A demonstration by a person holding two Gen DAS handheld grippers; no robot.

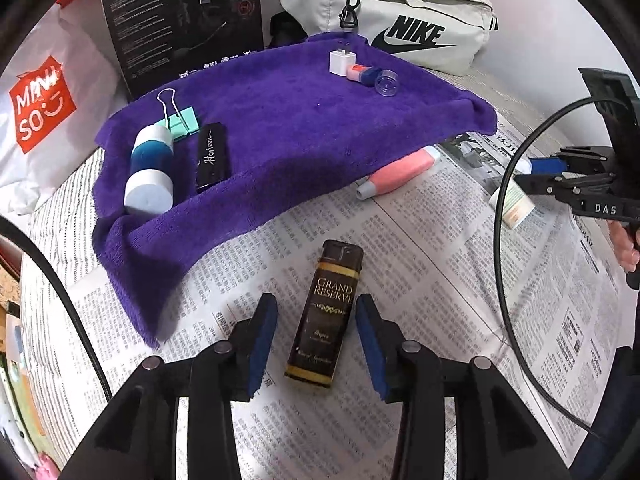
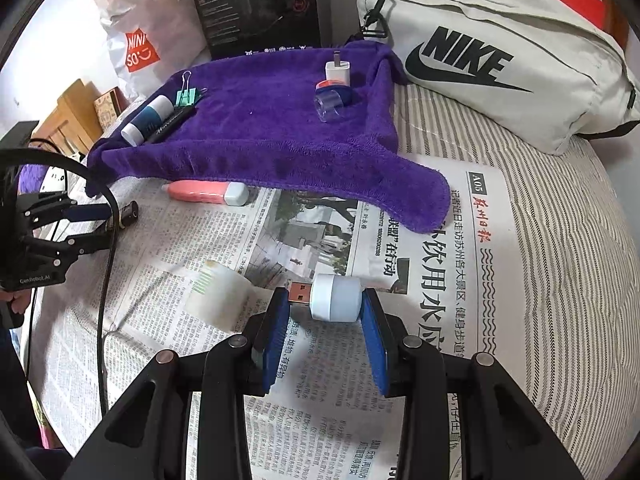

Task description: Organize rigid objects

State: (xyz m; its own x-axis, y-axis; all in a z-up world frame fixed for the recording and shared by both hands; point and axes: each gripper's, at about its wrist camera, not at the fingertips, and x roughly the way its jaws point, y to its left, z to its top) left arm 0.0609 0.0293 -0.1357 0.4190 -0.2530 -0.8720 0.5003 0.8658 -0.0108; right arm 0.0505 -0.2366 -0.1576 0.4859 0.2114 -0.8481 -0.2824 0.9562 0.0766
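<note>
A dark lighter (image 1: 326,312) labelled Grand Reserve lies on the newspaper (image 1: 420,280), between the blue pads of my left gripper (image 1: 316,340). That gripper is open; there is a gap on the lighter's left side. My right gripper (image 2: 326,332) is shut on a small white USB light (image 2: 332,298), plug against the left pad and dome against the right. On the purple towel (image 1: 288,120) lie a blue-and-white bottle (image 1: 150,172), a green binder clip (image 1: 180,120), a black stick (image 1: 212,158), a white charger (image 1: 342,62) and a small pink-and-blue bottle (image 1: 366,74).
A pink tube (image 1: 400,174) lies on the newspaper at the towel's near edge. A white tube (image 2: 218,296) rests left of the right gripper. Behind the towel stand a black box (image 1: 184,16), a white shopping bag (image 1: 40,112) and a pale Nike bag (image 2: 500,52). Black cables loop at both sides.
</note>
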